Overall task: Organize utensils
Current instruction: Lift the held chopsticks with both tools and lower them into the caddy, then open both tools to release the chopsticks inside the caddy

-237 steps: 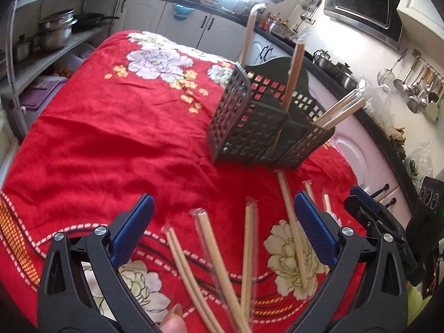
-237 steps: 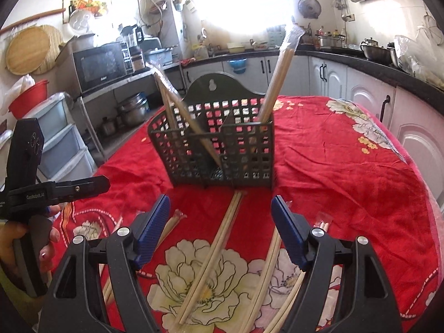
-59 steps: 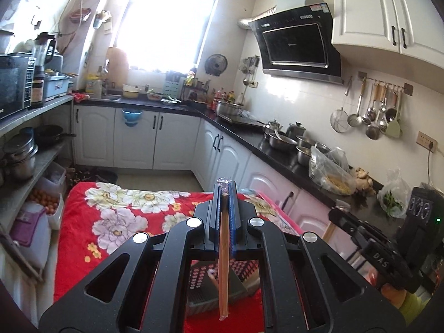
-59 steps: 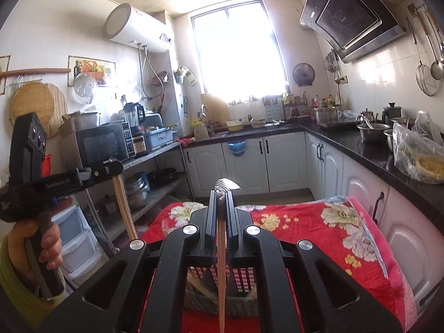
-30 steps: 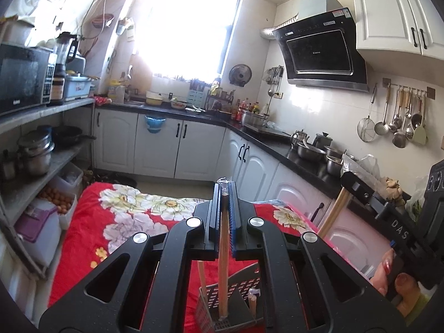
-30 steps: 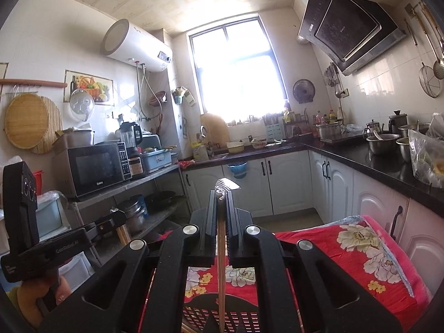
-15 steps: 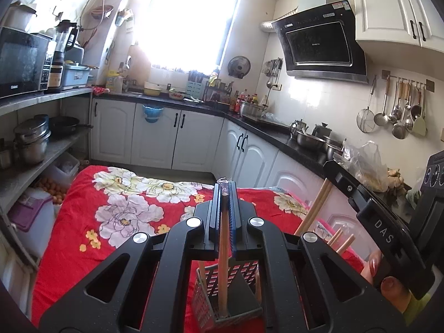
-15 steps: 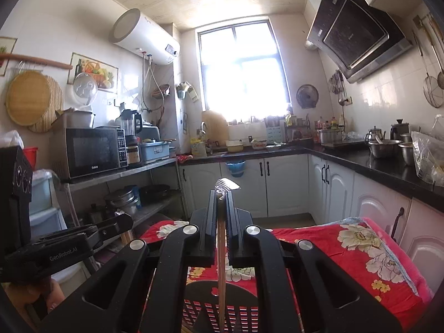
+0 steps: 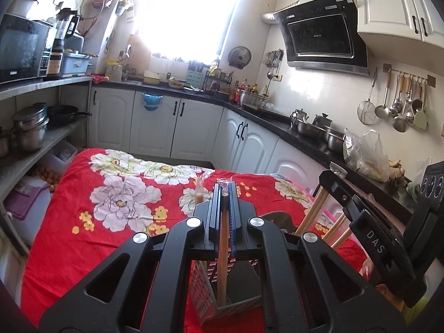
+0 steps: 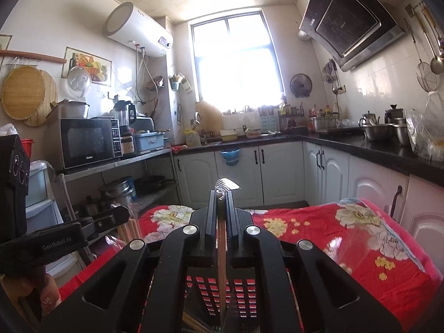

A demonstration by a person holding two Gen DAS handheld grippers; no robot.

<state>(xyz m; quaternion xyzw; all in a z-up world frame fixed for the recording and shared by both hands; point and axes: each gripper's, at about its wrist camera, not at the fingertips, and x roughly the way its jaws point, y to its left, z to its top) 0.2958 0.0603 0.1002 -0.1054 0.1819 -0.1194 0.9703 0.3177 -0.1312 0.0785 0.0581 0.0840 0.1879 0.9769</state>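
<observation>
both hand-held grippers clamp upright chopsticks [image 9: 222, 252], lower ends down in the basket [image 9: 202, 285].

A microwave [image 10: 87, 142] sits near a blender [image 10: 124, 116].

both wrist views face the window, above red tablecloth [image 9: 83, 222]

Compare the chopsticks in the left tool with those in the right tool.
The left tool holds pale chopsticks whose tips reach into the caddy. The right tool holds darker, reddish chopsticks; their lower ends are hidden. Both pairs are wrapped, upright and clamped.
</observation>
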